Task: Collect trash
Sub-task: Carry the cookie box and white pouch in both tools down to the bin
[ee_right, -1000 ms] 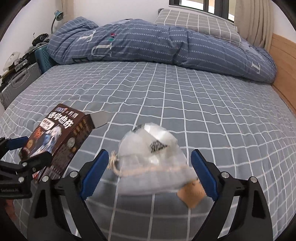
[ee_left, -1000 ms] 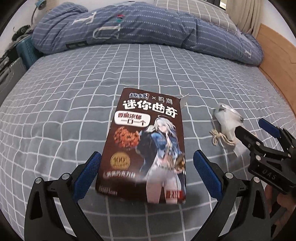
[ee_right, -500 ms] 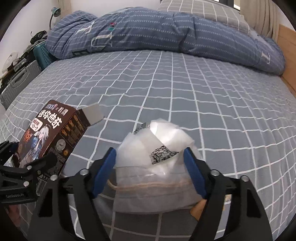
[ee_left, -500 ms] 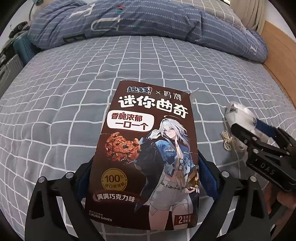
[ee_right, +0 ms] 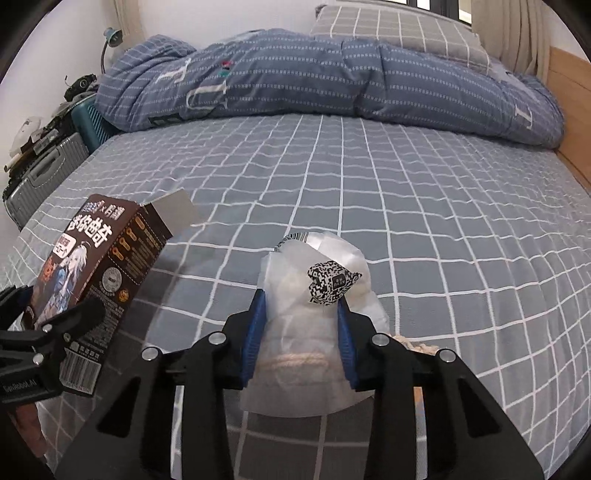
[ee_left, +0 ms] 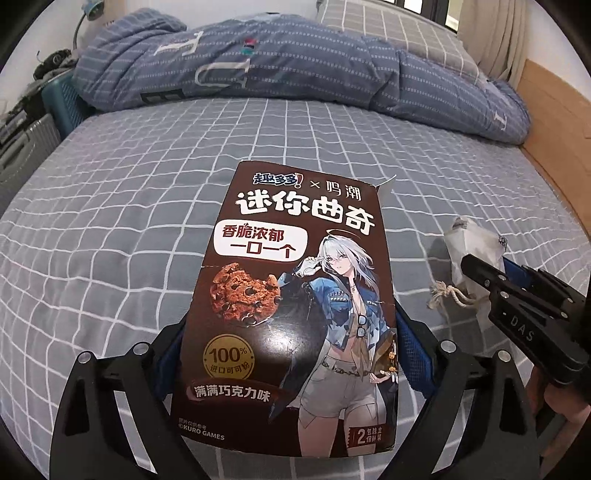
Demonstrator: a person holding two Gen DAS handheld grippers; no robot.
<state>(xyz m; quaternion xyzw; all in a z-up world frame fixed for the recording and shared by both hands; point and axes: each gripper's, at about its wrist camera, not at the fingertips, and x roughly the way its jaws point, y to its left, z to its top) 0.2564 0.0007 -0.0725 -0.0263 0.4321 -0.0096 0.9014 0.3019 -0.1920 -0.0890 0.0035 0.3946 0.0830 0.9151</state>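
Grey checked bed sheet (ee_left: 184,206) carries both pieces. My left hand-held gripper (ee_left: 291,354) grips the brown cardboard cookie box (ee_left: 295,295) wide; my right hand-held gripper (ee_right: 299,339) is closing on the crumpled white plastic bag (ee_right: 317,295). I should squeeze gently, then lift straight.

A bedroom in a home: a bed (ee_right: 369,192) under a grey checked sheet, a rumpled blue quilt (ee_right: 295,81) and a pillow (ee_right: 388,29) at its head, suitcases (ee_right: 40,181) alongside, curtains (ee_right: 517,33) by the window.
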